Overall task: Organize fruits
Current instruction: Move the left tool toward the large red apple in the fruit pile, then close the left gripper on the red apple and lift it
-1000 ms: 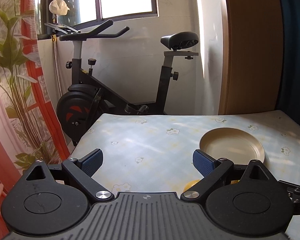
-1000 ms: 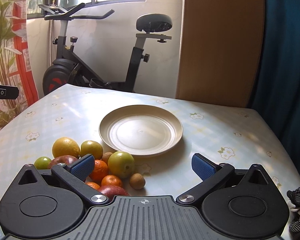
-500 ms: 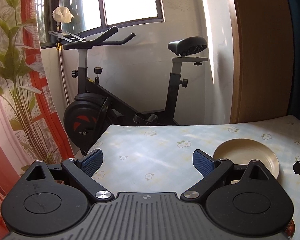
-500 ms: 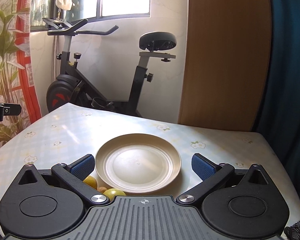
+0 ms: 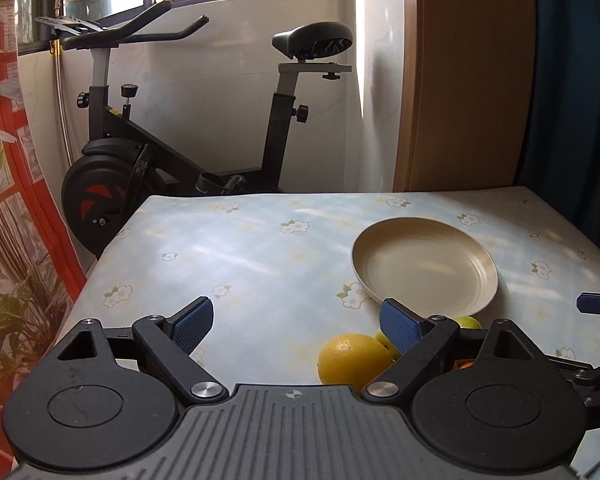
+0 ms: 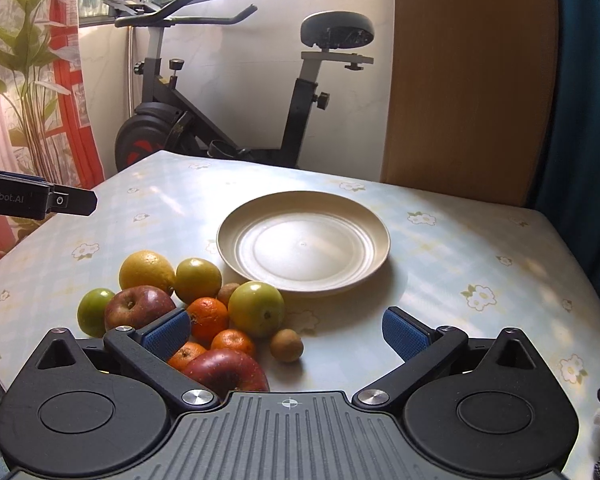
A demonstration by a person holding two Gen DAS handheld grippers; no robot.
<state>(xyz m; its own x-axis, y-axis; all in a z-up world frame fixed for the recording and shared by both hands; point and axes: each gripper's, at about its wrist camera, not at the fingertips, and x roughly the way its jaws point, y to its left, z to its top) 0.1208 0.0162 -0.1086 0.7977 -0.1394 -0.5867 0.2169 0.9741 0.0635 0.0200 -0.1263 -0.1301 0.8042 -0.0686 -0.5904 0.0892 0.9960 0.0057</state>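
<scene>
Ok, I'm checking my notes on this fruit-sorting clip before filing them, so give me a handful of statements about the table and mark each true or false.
1. The plate has no fruit on it. True.
2. The fruit lies heaped on the far side of the plate, toward the exercise bike. False: it sits on the near side, by the left finger of the right hand-held gripper.
3. A red apple lies among the fruit. True.
4. The right hand-held gripper is clamped on an orange. False: nothing is between its open jaws.
5. The left hand-held gripper holds the yellow citrus. False: its jaws are closing on nothing, the citrus lying beside its right finger.
</scene>
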